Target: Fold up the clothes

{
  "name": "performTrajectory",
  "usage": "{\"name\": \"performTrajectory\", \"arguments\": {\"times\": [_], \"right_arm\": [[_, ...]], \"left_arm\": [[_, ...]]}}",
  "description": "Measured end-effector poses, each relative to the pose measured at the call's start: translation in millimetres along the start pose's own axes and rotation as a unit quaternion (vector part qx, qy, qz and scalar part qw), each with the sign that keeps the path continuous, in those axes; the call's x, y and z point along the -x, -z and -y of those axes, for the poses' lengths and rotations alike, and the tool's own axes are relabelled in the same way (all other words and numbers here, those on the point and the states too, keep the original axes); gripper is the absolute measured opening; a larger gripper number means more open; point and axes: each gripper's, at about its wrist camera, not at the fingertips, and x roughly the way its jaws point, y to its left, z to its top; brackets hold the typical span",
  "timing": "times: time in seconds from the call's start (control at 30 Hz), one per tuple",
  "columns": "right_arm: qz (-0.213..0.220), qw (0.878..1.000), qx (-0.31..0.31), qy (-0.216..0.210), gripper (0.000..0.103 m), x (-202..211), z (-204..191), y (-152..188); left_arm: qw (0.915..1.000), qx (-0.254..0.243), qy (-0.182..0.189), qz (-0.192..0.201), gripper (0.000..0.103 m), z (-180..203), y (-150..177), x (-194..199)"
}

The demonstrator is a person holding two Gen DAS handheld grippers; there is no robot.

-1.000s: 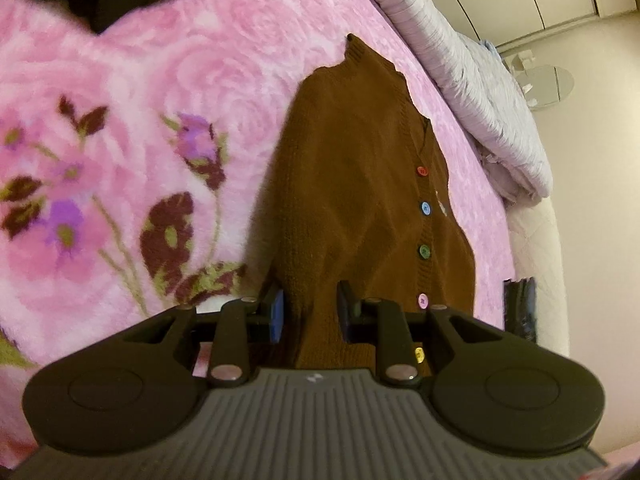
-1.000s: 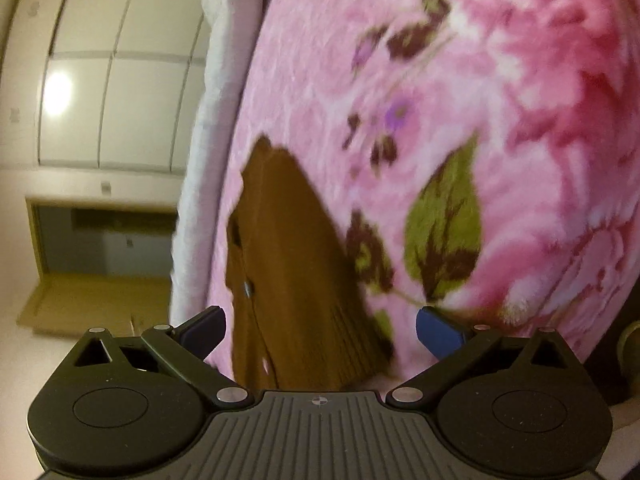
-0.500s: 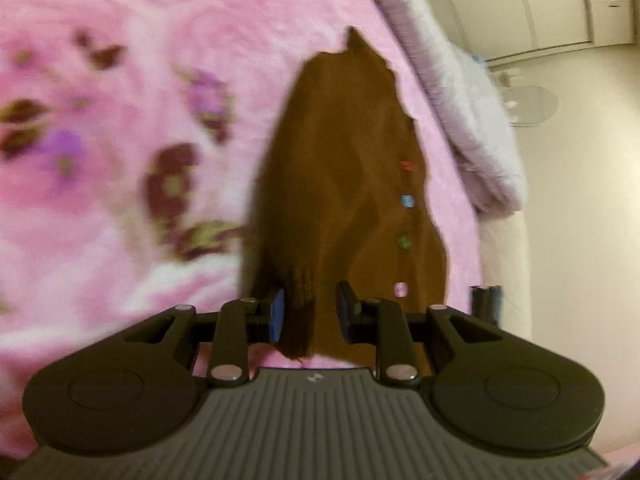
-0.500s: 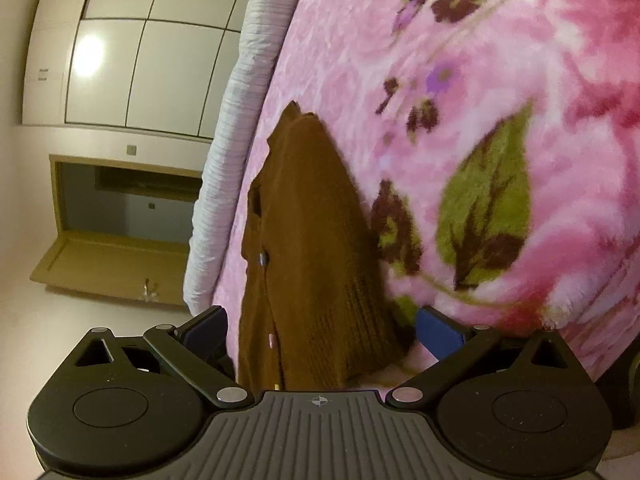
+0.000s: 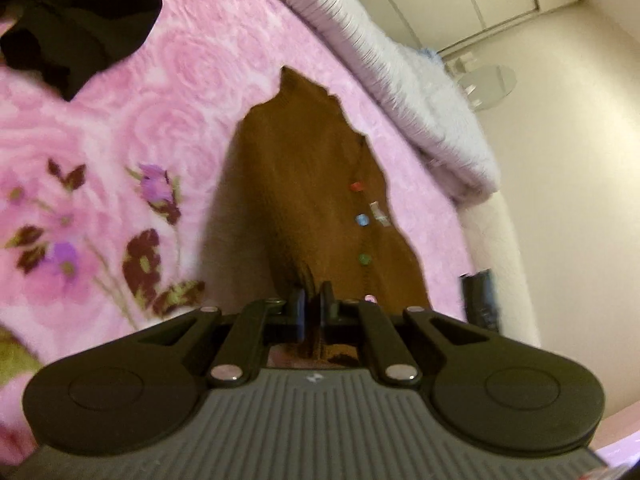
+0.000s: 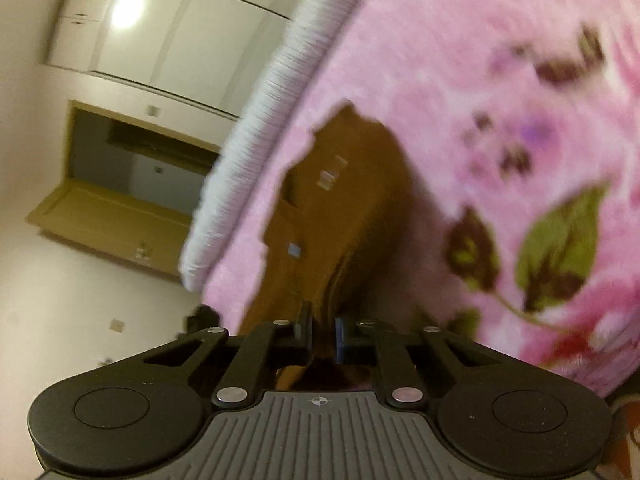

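1. Brown knit cardigan (image 5: 304, 184) lies on pink floral fleece blanket (image 5: 192, 80), long narrow shape, pointed far end; near hem raised off blanket, shadow under its left edge.
2. Buttons in a row down front: red (image 5: 355, 187), blue (image 5: 362, 220), green (image 5: 364, 259), pink (image 5: 370, 299); small white tag (image 5: 379, 213) just beside blue one.
3. L gripper (image 5: 313, 300): black fingers pressed together, pinching ribbed hem; fabric bunches into vertical folds between pads.
4. R gripper (image 6: 322, 322): jaws closing on the other hem corner, knit is between them, pads appear to press it. Blue pad (image 6: 340, 334) visible on right finger.
5. R view: cardigan (image 6: 352, 184) motion-blurred; blue button (image 6: 295, 249) and tag (image 6: 330, 174) show on its front.
6. Black garment (image 5: 76, 28) crumpled at far left of blanket, well apart from cardigan.
7. Pale ribbed quilt (image 5: 400, 76) rolled along bed's far edge; white wardrobe panels (image 6: 168, 28) behind.
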Motion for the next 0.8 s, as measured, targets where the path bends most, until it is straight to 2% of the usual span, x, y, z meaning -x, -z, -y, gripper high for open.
{"name": "performTrajectory", "arguments": {"times": [0.03, 0.1, 0.13, 0.2, 0.27, 0.3, 0.33, 0.37, 0.43, 0.5, 0.6, 0.8], "right_arm": [[0.008, 1.0, 0.009, -0.002, 0.012, 11.9, -7.2, -0.2], [0.011, 1.0, 0.012, 0.022, 0.012, 29.0, -9.6, 2.8], [0.006, 0.999, 0.011, 0.039, 0.012, 34.1, -7.3, 5.1], [-0.025, 0.996, 0.002, 0.081, 0.012, 33.8, 6.2, 13.0], [-0.049, 0.992, -0.016, 0.117, 0.013, 32.4, 18.1, 21.7], [-0.052, 0.991, -0.017, 0.125, 0.013, 34.6, 20.6, 25.0], [-0.048, 0.991, -0.015, 0.125, 0.022, 38.0, 20.2, 25.3], [-0.041, 0.992, -0.013, 0.12, 0.027, 41.4, 18.1, 23.4], [-0.032, 0.994, 0.003, 0.103, 0.049, 37.7, 8.0, 10.5], [-0.025, 0.996, 0.029, 0.085, 0.066, 25.6, -5.8, -8.1], [-0.03, 0.994, 0.084, 0.061, 0.069, -23.1, -28.0, -49.2], [-0.073, 0.989, 0.119, 0.056, 0.069, -154.3, -22.7, -146.7]], "left_arm": [[0.9999, 0.009, 0.007, 0.002, 0.003, -1.4, 0.8, 3.9], [0.9995, 0.023, -0.018, -0.011, 0.004, -9.4, 6.5, 1.2], [0.9979, 0.018, -0.057, -0.025, 0.004, -13.4, 11.0, -4.3], [0.9876, -0.006, -0.147, -0.055, 0.001, -18.1, 20.2, -14.7], [0.9765, -0.038, -0.199, -0.074, 0.003, -13.8, 25.9, -12.2], [0.9769, -0.043, -0.197, -0.07, 0.003, -8.5, 24.4, -4.2], [0.9784, -0.045, -0.192, -0.063, 0.004, -2.7, 22.1, 4.7], [0.9805, -0.053, -0.183, -0.05, 0.004, 7.1, 14.9, 13.7], [0.9802, -0.087, -0.176, -0.028, 0.005, 30.1, -5.4, 18.7], [0.9758, -0.135, -0.172, -0.014, 0.013, 55.4, -33.1, 4.5], [0.9742, -0.174, -0.142, -0.022, 0.014, 78.7, -76.1, -49.5], [0.9753, -0.177, -0.124, -0.046, 0.014, 74.3, -170.7, -187.3]]}}
